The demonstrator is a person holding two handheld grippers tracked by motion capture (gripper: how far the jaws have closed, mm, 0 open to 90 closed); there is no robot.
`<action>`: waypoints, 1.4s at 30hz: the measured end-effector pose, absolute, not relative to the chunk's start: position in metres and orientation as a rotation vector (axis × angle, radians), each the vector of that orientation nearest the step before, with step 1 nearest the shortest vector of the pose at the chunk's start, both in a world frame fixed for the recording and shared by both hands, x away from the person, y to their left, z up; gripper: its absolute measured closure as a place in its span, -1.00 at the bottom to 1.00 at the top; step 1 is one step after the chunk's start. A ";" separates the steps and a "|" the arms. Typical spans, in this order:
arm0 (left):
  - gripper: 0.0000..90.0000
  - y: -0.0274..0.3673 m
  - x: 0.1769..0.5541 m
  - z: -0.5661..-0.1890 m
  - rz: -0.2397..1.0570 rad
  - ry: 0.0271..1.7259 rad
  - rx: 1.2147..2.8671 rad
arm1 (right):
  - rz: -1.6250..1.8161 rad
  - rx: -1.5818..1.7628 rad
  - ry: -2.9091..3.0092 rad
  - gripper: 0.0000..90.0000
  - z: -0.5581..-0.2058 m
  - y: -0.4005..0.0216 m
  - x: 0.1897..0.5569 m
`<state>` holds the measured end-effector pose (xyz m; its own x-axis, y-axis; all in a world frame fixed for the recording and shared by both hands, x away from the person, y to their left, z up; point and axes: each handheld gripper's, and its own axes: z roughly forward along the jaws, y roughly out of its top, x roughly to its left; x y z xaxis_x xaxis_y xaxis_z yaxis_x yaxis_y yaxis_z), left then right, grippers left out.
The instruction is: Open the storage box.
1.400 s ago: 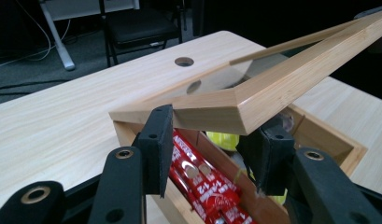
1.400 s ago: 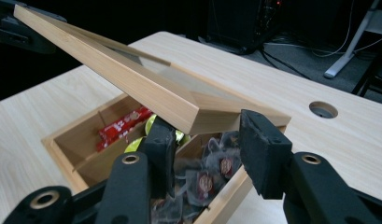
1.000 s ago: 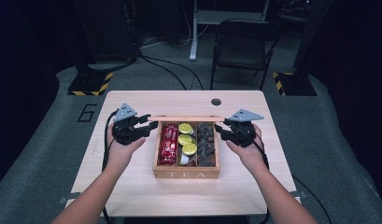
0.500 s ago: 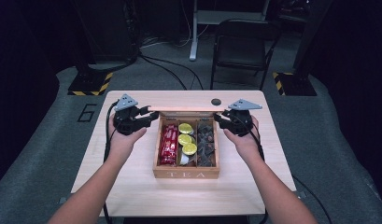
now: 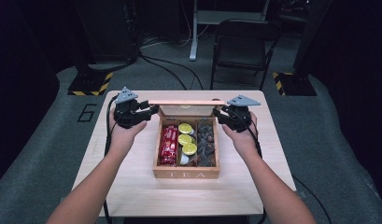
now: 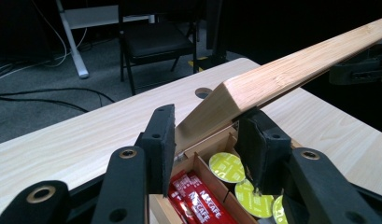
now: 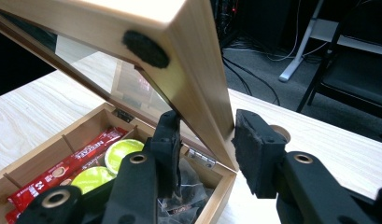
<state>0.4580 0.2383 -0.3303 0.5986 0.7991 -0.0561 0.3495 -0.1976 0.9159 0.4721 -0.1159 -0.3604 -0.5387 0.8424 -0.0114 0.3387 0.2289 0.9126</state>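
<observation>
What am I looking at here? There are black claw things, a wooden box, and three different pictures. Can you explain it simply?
No robot arm here: a person holds a hand tool with two black jaws in each hand. One picture comes from a camera above the table; the other two come from small cameras riding on each tool, looking along its jaws.

On the table stands a wooden tea box with three compartments: red coffee sticks, yellow-green capsules and dark packets.

The left gripper and the right gripper each clamp one side edge of the hinged lid, which has a glass pane and stands raised. The right gripper's jaws have just been closing on that edge.
</observation>
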 end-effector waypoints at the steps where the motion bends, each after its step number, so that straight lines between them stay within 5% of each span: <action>1: 0.26 0.238 0.458 -0.330 0.545 0.936 1.791 | 1.285 1.086 1.994 0.36 -0.360 -0.116 0.473; 18: 0.18 0.237 0.474 -0.341 0.578 0.983 1.789 | 1.270 1.093 1.988 0.35 -0.355 -0.113 0.482; 42: 0.36 0.225 0.486 -0.354 0.623 1.015 1.817 | 1.259 1.110 1.975 0.34 -0.357 -0.111 0.489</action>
<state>0.4861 0.2248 -0.3536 0.5296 0.8482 -0.0097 0.3757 -0.2243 0.8992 0.4886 -0.1108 -0.3574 -0.5129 0.8583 -0.0129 0.3505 0.2231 0.9096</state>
